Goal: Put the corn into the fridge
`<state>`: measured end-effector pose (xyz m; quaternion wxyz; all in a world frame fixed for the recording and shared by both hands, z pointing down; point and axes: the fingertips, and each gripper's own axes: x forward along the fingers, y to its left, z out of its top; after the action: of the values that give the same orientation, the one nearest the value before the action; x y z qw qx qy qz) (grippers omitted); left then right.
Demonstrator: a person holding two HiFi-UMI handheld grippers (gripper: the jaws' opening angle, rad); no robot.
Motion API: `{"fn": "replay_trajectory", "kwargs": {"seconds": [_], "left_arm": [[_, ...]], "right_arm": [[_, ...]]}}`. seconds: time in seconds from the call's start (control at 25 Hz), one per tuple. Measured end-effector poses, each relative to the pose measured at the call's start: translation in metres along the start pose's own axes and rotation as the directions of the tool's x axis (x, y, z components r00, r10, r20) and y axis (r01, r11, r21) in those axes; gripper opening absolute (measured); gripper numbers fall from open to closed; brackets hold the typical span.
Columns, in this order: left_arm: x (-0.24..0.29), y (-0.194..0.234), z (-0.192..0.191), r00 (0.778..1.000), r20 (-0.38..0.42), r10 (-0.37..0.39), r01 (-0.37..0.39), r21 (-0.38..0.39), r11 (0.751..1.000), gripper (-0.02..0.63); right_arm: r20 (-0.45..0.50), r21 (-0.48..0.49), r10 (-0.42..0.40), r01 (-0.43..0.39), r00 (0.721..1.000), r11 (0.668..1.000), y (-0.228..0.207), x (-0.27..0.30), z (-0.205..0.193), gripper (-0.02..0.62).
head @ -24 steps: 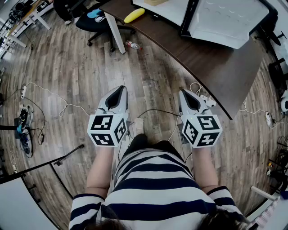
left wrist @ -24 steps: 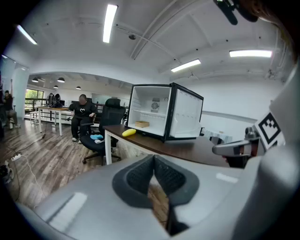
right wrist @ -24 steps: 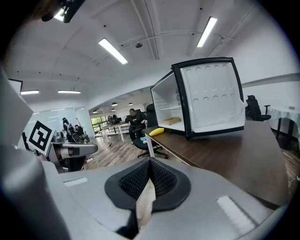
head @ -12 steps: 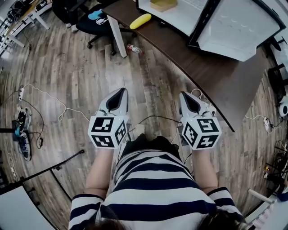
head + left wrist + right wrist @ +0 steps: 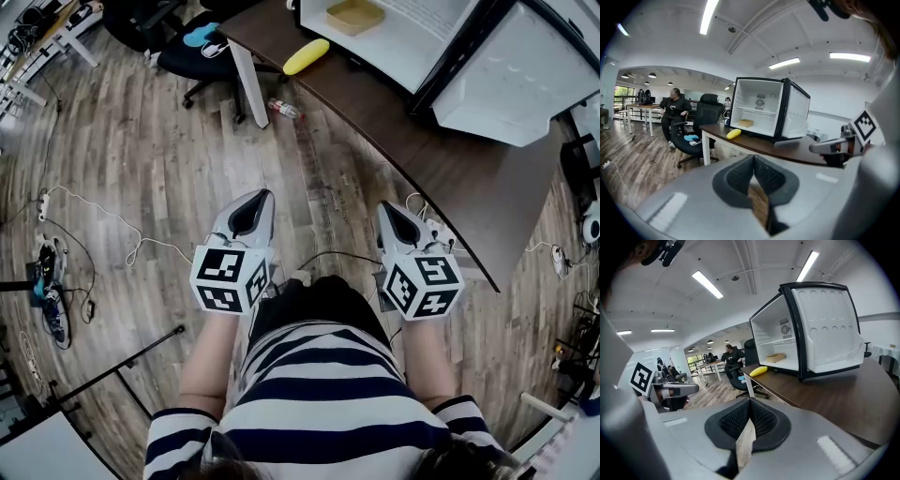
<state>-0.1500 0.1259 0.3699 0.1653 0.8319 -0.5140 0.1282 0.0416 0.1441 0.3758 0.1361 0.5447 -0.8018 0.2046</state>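
Head view | fridge (image 5: 417,42) open, tan tray (image 5: 353,16) inside | corn (image 5: 306,56) on desk (image 5: 441,169) | left gripper (image 5: 255,204), right gripper (image 5: 392,216) closed, empty

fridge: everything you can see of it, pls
The fridge is a small unit with a black casing and a plain white lining. It stands upright on the dark wooden table. Its door is swung wide open and is white inside, with rows of round dimples. One shelf crosses the inside, and a shallow tan box sits on the floor below it.
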Motion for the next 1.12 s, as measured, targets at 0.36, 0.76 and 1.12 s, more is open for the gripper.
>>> {"fn": "replay_trajectory", "kwargs": {"seconds": [0.36,0.76,1.12], "left_arm": [[0.038,0.011,0.009,0.997,0.015,-0.069,0.069,-0.018,0.997,0.0],[0.097,0.019,0.037,0.999,0.024,-0.03,0.03,0.024,0.999,0.0],[0.152,0.013,0.052,1.0,-0.001,0.009,-0.009,0.059,0.998,0.0]], "right_arm": [[-0.031,-0.02,0.027,-0.028,0.999,0.999,-0.005,0.044,0.015,-0.008],[-0.015,-0.047,0.091,-0.092,0.996,0.995,-0.039,0.098,0.053,-0.008],[-0.037,-0.06,0.158,-0.161,0.987,0.985,-0.067,0.13,0.064,-0.008]]}}
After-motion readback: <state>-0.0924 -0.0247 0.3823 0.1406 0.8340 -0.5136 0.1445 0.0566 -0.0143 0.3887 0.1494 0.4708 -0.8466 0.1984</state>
